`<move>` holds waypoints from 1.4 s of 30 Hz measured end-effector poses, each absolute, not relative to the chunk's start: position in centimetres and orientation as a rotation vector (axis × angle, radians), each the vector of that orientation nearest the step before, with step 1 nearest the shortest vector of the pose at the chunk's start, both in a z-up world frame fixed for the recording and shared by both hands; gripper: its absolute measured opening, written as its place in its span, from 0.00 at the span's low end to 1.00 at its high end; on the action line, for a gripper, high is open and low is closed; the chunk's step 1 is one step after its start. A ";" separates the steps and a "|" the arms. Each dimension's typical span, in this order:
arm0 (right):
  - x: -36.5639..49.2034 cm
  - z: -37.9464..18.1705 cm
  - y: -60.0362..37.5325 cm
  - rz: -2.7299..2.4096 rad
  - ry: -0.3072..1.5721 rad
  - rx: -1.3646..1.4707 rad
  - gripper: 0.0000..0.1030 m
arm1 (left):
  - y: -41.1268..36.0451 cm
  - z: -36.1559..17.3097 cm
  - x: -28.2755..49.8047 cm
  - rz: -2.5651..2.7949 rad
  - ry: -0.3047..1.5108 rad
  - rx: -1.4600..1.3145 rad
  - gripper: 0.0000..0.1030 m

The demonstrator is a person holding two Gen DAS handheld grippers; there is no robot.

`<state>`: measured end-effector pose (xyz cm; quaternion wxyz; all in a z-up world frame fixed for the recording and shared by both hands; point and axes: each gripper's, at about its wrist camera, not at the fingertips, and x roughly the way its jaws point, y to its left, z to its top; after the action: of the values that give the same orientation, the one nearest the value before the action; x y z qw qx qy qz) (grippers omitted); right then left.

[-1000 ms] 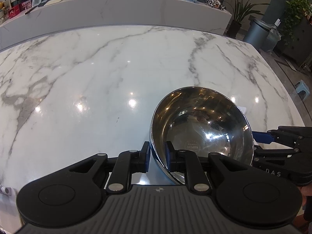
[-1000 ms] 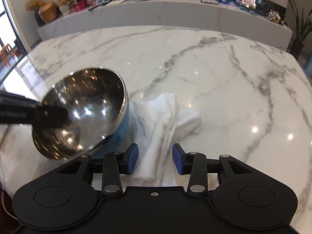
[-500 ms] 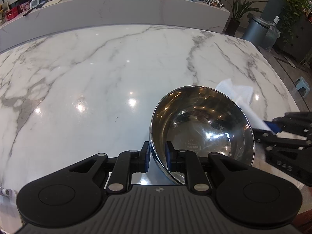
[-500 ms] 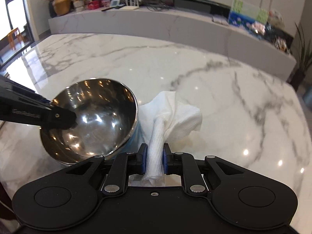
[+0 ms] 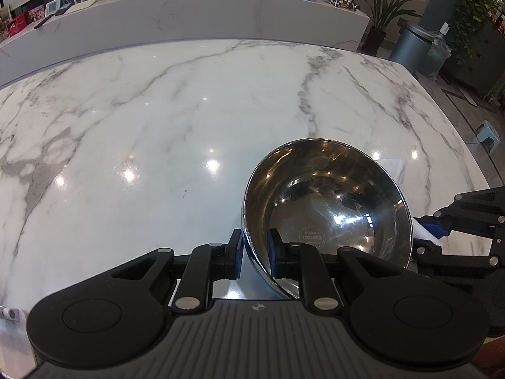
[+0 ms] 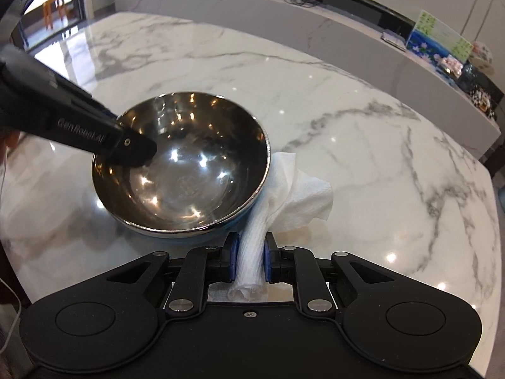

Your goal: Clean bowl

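A shiny steel bowl is tilted above the marble table. My left gripper is shut on its near rim, one finger inside and one outside; in the right wrist view it reaches in from the left. A crumpled white paper towel hangs just right of the bowl, pinched at its lower end by my right gripper. In the left wrist view the right gripper shows at the right edge, with a bit of the towel behind the bowl.
The marble table stretches wide around the bowl. A long marble counter with small items runs along the back. A grey bin and plants stand off the table's far right.
My right gripper closed on the paper towel and lifted it off the table, swinging toward the bowl. The left gripper kept holding the bowl's rim in the same spot.
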<state>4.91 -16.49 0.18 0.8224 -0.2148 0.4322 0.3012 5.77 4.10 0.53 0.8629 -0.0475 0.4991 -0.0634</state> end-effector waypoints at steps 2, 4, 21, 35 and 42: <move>4.9 0.2 -16.4 0.641 0.919 -0.461 0.13 | 4.0 0.5 5.8 -0.136 1.046 -0.103 0.14; 4.9 0.2 -16.4 0.641 0.921 -0.463 0.13 | 4.1 0.4 5.7 -0.136 1.047 -0.116 0.19; 4.6 0.1 -16.2 0.637 0.914 -0.500 0.13 | 4.4 0.1 5.5 -0.169 1.104 -0.177 0.24; 2.7 2.4 -16.4 0.645 0.754 -0.673 0.13 | 3.9 0.3 6.1 -0.154 1.073 -0.136 0.19; 2.5 1.4 -15.7 0.670 0.772 -0.716 0.13 | 3.9 0.2 6.0 -0.154 1.075 -0.140 0.19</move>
<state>2.48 -15.67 1.35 0.8116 -0.3350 0.3616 0.3136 6.04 3.92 0.16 0.8537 -0.0667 0.5112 -0.0733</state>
